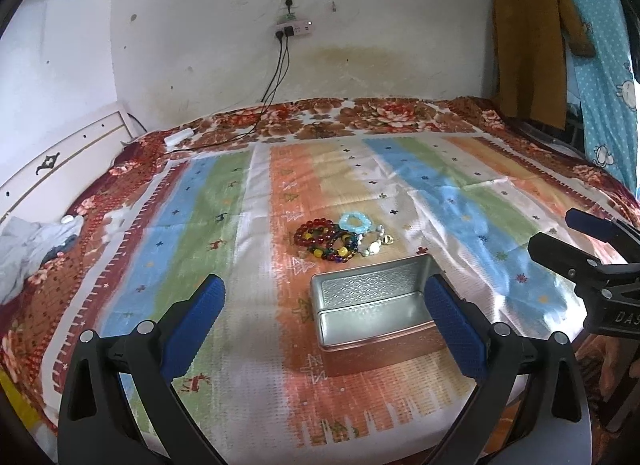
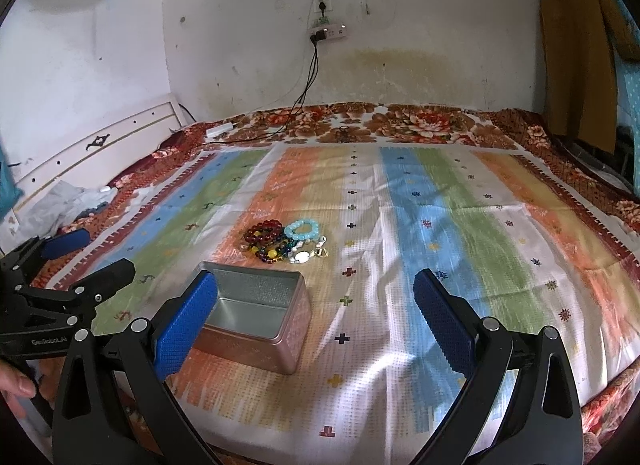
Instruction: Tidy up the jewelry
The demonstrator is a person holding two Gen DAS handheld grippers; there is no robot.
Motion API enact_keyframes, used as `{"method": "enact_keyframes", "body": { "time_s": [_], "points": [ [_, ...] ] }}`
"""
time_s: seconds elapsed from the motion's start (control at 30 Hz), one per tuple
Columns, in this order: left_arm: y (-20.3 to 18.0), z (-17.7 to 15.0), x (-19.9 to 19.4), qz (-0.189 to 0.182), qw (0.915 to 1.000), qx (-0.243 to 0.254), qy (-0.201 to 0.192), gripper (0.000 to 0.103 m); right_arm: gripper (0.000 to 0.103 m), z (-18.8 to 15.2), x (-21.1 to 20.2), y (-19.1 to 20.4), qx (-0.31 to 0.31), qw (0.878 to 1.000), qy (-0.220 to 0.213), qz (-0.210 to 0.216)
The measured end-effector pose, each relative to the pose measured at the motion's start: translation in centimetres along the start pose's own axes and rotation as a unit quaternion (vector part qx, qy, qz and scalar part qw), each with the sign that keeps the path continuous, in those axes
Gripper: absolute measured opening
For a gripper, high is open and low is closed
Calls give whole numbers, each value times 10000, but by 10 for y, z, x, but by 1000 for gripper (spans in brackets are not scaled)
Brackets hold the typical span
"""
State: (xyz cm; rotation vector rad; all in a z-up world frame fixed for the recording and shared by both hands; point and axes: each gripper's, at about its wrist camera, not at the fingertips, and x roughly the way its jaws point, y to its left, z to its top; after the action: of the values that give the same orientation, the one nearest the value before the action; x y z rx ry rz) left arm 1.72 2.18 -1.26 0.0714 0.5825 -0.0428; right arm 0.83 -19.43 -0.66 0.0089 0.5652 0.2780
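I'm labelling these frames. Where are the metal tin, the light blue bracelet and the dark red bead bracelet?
metal tin (image 1: 370, 315): left wrist view, inside floor.
light blue bracelet (image 2: 289, 230): right wrist view, left side of bead ring.
dark red bead bracelet (image 1: 299, 234): left wrist view, left beads.

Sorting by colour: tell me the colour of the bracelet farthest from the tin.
Light blue, clearest in the left wrist view.

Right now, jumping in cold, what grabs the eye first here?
A heap of bead bracelets, dark red, pale blue and yellow, lies mid-bed on the striped cloth. Just nearer the camera sits an open, empty metal tin. Both tongs, left and right, are spread wide and hold nothing.
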Motion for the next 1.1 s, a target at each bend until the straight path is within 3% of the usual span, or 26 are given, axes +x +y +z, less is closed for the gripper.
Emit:
{"method": "enact_keyframes", "body": {
  "time_s": [0.9, 1.1],
  "points": [
    [7, 1, 0, -46, 9999, -155, 19, 98, 100, 2, 3, 5, -125, 9999, 40, 91],
    [9, 1, 1, -4, 9999, -144, 33, 98, 100, 5, 7, -4, 147, 9997, 109, 173]
  ]
}}
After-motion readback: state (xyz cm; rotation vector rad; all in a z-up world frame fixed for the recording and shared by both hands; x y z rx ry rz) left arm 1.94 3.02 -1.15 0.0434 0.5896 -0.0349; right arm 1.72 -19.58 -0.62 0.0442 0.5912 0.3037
